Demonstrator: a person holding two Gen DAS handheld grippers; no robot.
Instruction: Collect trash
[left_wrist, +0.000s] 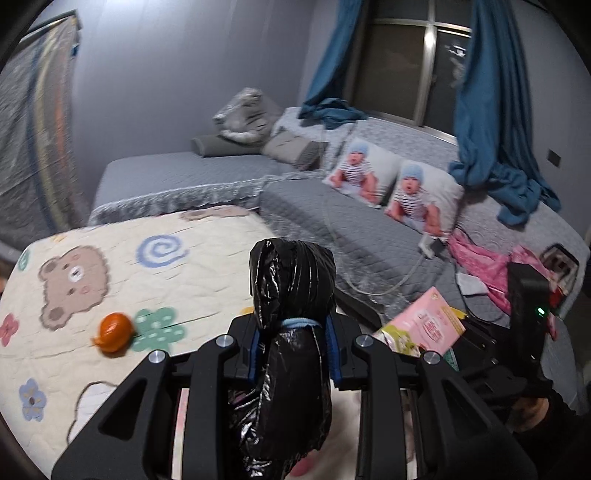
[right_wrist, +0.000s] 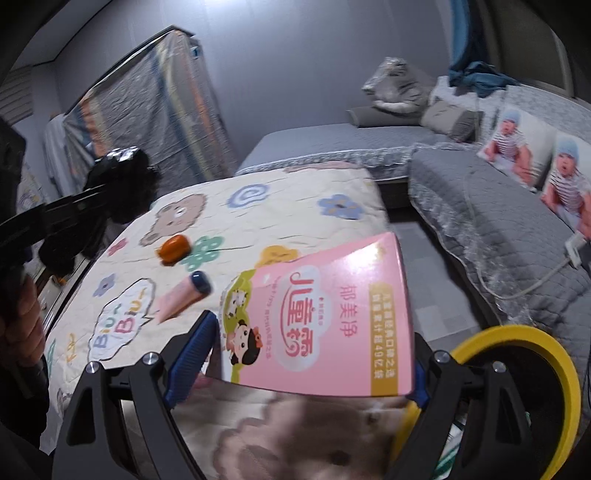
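Trash waits on the cream bear-print quilt (right_wrist: 258, 218), the landmark for this scene: a small orange wrapper-like piece (right_wrist: 173, 249) lies near its middle, a pink tube with a dark blue cap (right_wrist: 186, 295) just nearer the camera. Left of the quilt, the left gripper (left_wrist: 294, 338) is clamped on a bunched black plastic trash bag (left_wrist: 291, 291), still gathered into a tight roll with no mouth showing, so nothing visible sits inside it. Over the quilt's near right edge, the right gripper (right_wrist: 314, 347) has its blue pads spread wide against the two sides of a flat pink cardboard carton (right_wrist: 321, 314) printed with a cartoon girl. A yellow-rimmed round bin (right_wrist: 517, 369) stands right of the quilt; its contents cannot be made out. Judged risks: the carton, held only by its edges, could buckle or twist free, and the bag cannot take anything until it is shaken open.
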